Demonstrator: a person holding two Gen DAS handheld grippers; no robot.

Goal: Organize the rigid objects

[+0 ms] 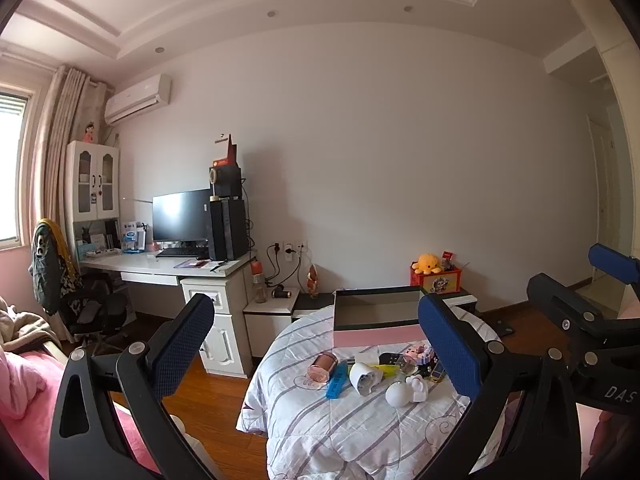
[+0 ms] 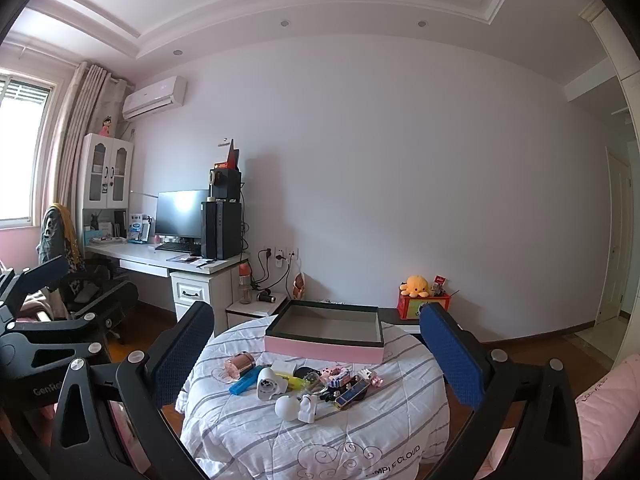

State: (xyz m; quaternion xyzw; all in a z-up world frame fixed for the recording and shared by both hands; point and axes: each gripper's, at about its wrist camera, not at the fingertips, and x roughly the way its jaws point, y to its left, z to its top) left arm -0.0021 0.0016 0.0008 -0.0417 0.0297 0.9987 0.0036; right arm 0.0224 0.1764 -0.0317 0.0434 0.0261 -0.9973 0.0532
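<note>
Clearly we are at the very start: both tools hang level, well short of the round table draped in a striped quilt [image 2: 248, 432], and nothing has been picked up yet. Our left gripper [image 1: 316, 348] has its blue-padded jaws spread wide with nothing between them, and our right gripper [image 2: 316, 352] is equally wide and empty. The things to be sorted lie in a loose cluster on the near half of the quilt: a rose-gold cylinder [image 2: 239, 363] at the left, a blue bar [image 2: 245, 383] just beside it, a white cup-shaped piece [image 2: 267, 387] lying on its side, a yellow marker-like item [image 2: 294, 381] touching it, a white ball [image 2: 287, 407] and a small white figurine [image 2: 309, 407] nearest us, and a dark blue and gold case [image 2: 352, 395] with small pink toys [image 2: 336, 374] to the right. Behind them, on the far side of the table, sits the open pink tray [image 2: 320, 350] with a dark rim, which appears empty and is most likely where the pieces belong. We judge the step in hand to be the approach. The next move calls for bringing one gripper forward and tilting it down toward a piece at the edge of the pile, perhaps the ball or the cylinder, since the middle items crowd and touch one another; round pieces may roll on the soft quilt as the jaws come together.
</note>
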